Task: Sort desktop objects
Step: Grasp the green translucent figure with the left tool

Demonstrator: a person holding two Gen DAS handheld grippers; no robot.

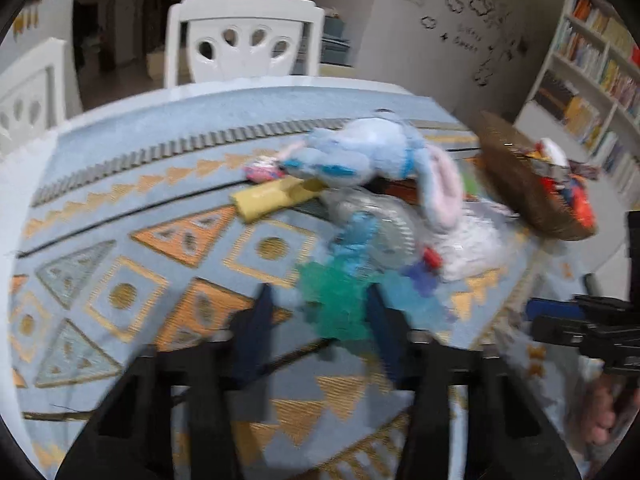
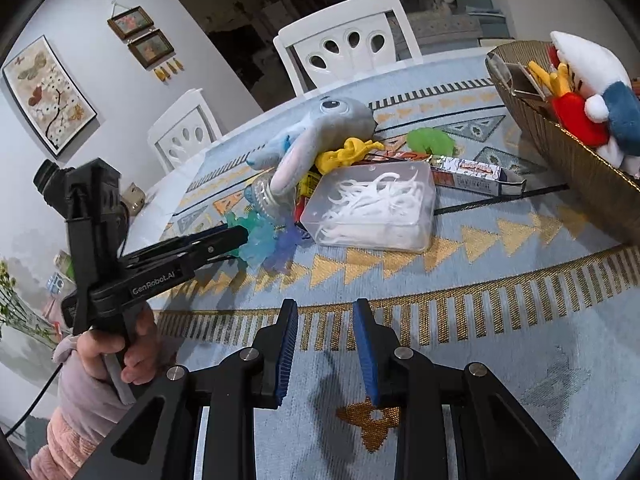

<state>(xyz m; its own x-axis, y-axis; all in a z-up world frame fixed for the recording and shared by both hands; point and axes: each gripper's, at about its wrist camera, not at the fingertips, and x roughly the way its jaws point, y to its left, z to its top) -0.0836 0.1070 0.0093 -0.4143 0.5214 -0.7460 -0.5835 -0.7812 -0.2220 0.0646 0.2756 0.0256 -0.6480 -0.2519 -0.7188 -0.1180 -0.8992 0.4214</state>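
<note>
A pile of objects lies on the patterned blue cloth: a grey-blue plush rabbit [image 2: 320, 128], a clear plastic box of white floss picks [image 2: 372, 208], a yellow balloon [image 2: 348, 154], a green fuzzy thing [image 2: 430, 140], a long printed box [image 2: 476, 174] and a cluster of green, blue and purple jelly toys [image 2: 266, 240]. My left gripper [image 1: 320, 312] is open, its jaws on either side of the green jelly toy [image 1: 332, 300]; it also shows in the right wrist view [image 2: 240, 236]. My right gripper [image 2: 326, 308] is open and empty over bare cloth, well short of the pile.
A woven basket [image 2: 580, 160] at the right holds plush toys and other items; it shows in the left wrist view [image 1: 520, 184]. A yellow tube [image 1: 268, 198] lies by the rabbit. White chairs [image 2: 348, 40] stand behind the table. A bookshelf [image 1: 592, 80] stands at the far right.
</note>
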